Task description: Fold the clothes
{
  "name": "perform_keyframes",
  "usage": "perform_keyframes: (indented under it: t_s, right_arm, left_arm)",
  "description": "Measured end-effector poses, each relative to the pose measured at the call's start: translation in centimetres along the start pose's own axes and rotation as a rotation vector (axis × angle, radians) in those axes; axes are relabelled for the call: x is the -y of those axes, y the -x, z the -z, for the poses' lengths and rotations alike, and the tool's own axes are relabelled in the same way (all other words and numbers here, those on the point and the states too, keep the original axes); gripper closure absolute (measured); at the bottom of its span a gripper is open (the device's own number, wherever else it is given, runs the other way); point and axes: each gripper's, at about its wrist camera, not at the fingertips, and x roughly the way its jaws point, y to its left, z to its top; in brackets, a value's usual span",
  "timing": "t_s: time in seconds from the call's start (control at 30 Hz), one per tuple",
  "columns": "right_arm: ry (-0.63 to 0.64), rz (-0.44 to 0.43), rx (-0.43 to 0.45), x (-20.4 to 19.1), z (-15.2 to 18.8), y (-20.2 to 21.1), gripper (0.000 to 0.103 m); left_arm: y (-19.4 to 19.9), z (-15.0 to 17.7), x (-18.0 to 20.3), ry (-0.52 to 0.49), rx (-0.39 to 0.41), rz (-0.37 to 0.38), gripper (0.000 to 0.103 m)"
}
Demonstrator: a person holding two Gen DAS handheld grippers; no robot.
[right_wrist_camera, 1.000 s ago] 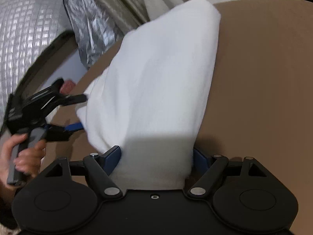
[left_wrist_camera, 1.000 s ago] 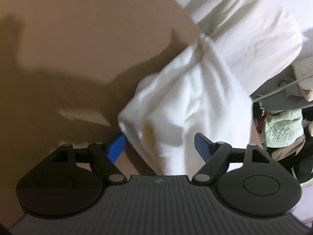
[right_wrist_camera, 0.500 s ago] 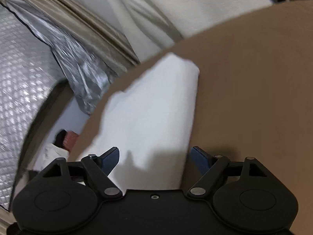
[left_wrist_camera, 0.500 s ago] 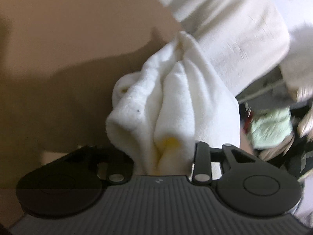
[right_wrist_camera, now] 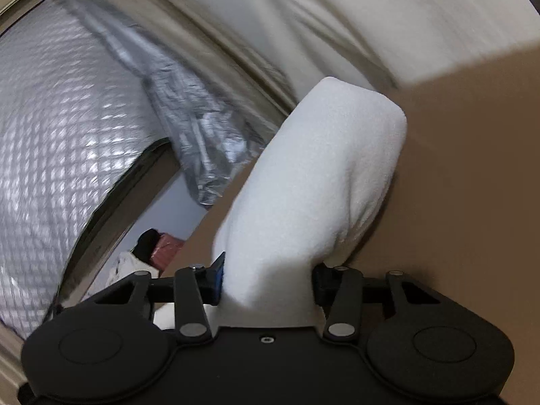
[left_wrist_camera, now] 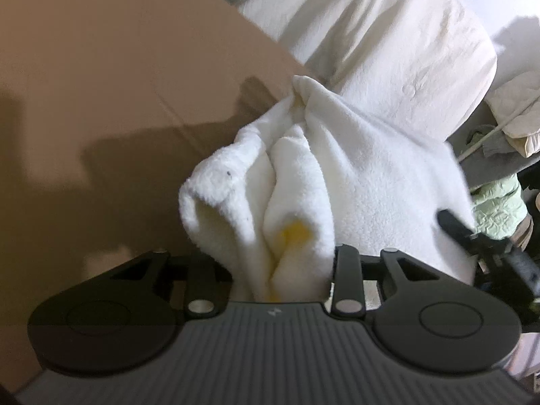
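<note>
A white fleece garment point(left_wrist_camera: 337, 175) lies bunched on the brown table point(left_wrist_camera: 101, 84). My left gripper point(left_wrist_camera: 280, 266) is shut on a thick bundle of its folds, with a yellow patch showing between the jaws. My right gripper point(right_wrist_camera: 266, 280) is shut on another part of the same garment point(right_wrist_camera: 320, 185), which rises from the jaws as a rounded fold above the brown table point(right_wrist_camera: 472, 168). The right gripper also shows in the left wrist view point(left_wrist_camera: 486, 246) at the right edge, behind the cloth.
A large cream cushion point(left_wrist_camera: 388, 40) lies beyond the table's far edge. A pale green garment point(left_wrist_camera: 496, 209) and other clutter sit at the right. In the right wrist view, silver quilted foil point(right_wrist_camera: 67, 135) and a cream cushion point(right_wrist_camera: 337, 10) border the table.
Both grippers have closed on the white garment; they were open around it one second ago. The cloth is now bunched into folds and the right gripper has lifted and turned.
</note>
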Motion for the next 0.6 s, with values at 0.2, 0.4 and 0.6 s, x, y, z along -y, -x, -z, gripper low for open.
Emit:
perform_keyframes:
  t_s: [0.2, 0.4, 0.6]
  right_arm:
    - [0.059, -0.103, 0.003, -5.0, -2.5, -0.9, 0.053]
    - [0.077, -0.240, -0.041, -10.6, -4.0, -9.3, 0.053]
    - [-0.055, -0.374, -0.006, -13.4, -4.8, -19.4, 0.050]
  left_arm:
    - [6.2, -5.2, -1.5, 0.023, 0.144, -0.029, 0.071]
    - [12.7, -12.4, -5.2, 0.059, 0.200, -0.114, 0.071]
    - [16.0, -22.2, -8.6, -0.016, 0.295, -0.190, 0.070]
